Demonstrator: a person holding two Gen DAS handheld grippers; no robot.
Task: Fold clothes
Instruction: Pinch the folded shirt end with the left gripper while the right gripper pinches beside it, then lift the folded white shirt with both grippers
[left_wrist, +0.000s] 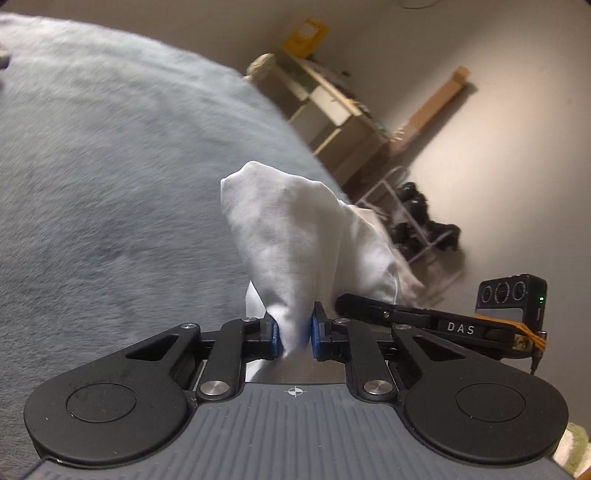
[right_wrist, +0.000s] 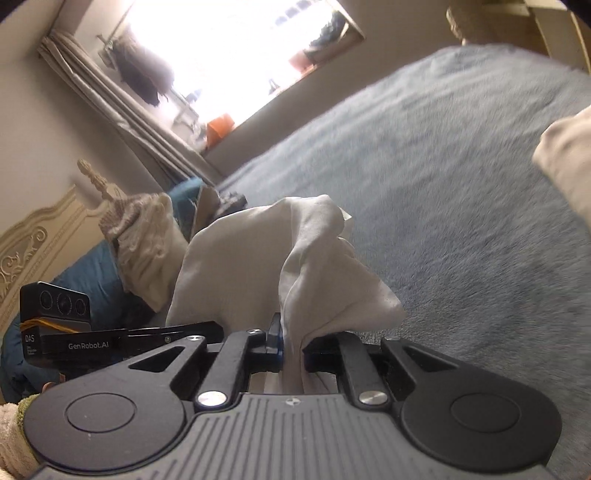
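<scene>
White cloth: a white garment (left_wrist: 295, 236) is pinched in both grippers and stands bunched above the grey-blue blanket (left_wrist: 110, 166), which serves as landmark below
Left gripper: the left gripper (left_wrist: 294, 338) is clamped on a gathered fold of the garment; its blue pads (left_wrist: 275, 338) press the cloth from both sides, with only the fabric's thickness between them
Right gripper: the right gripper (right_wrist: 293, 349) is likewise closed on the garment, cloth squeezed between its fingers and spilling forward in creased folds over the blanket
Garment position: raised off the blanket where gripped; whether any lower part rests on the blanket cannot be told, the gripper bodies hide it
Blanket: fleecy, spread wide, filling most of both views; blurred
Second gripper in left view: the right gripper's black finger arm shows just beside the garment, off the blanket's right edge
Second gripper in right view: the left gripper's camera block (right_wrist: 55, 306) shows at the left, beside the blanket
Beyond the blanket, left view: a wooden shelf unit (left_wrist: 332, 110) against the wall, a leaning cardboard box (left_wrist: 432, 107), a wire rack holding dark shoes (left_wrist: 417, 218)
Beyond the blanket, right view: a bright window (right_wrist: 236, 48) with curtain (right_wrist: 122, 110), a carved cream headboard (right_wrist: 33, 240), a cream knitted item (right_wrist: 144, 236) at the blanket's left edge
Other cloth: a pale piece (right_wrist: 569, 155) lies at the blanket's right side
</scene>
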